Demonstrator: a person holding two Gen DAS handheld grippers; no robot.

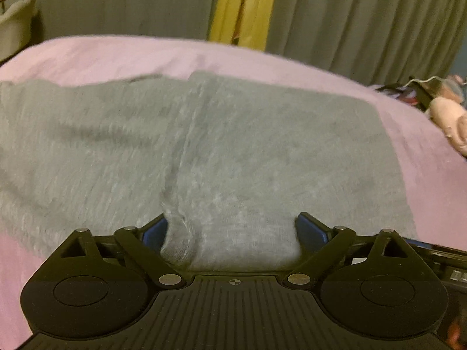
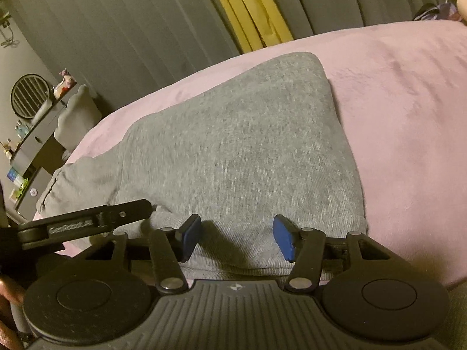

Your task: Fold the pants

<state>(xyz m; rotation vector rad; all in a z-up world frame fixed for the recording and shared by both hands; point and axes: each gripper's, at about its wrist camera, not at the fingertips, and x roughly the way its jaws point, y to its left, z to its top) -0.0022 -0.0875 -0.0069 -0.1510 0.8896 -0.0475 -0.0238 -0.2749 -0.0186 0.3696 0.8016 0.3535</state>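
Note:
Grey knit pants (image 1: 233, 145) lie spread across a pink bedspread (image 1: 116, 55), blurred in the left wrist view. My left gripper (image 1: 230, 230) is open wide at their near edge, with a raised ridge of cloth (image 1: 175, 233) beside its left pad (image 1: 156, 230). In the right wrist view the pants (image 2: 233, 151) are a folded slab, with the waistband end (image 2: 58, 186) at the left. My right gripper (image 2: 237, 239) is open over the near edge; cloth lies between the blue pads (image 2: 284, 239) without being pinched. A black bar of the left gripper (image 2: 84, 224) crosses at the left.
Grey curtains (image 1: 364, 14) with a yellow strip (image 1: 242, 5) hang behind the bed. A pink soft toy (image 1: 449, 116) and dark items lie at the bed's right end. A shelf unit (image 2: 32, 145) and a grey chair (image 2: 76, 113) stand beyond the bed's left side.

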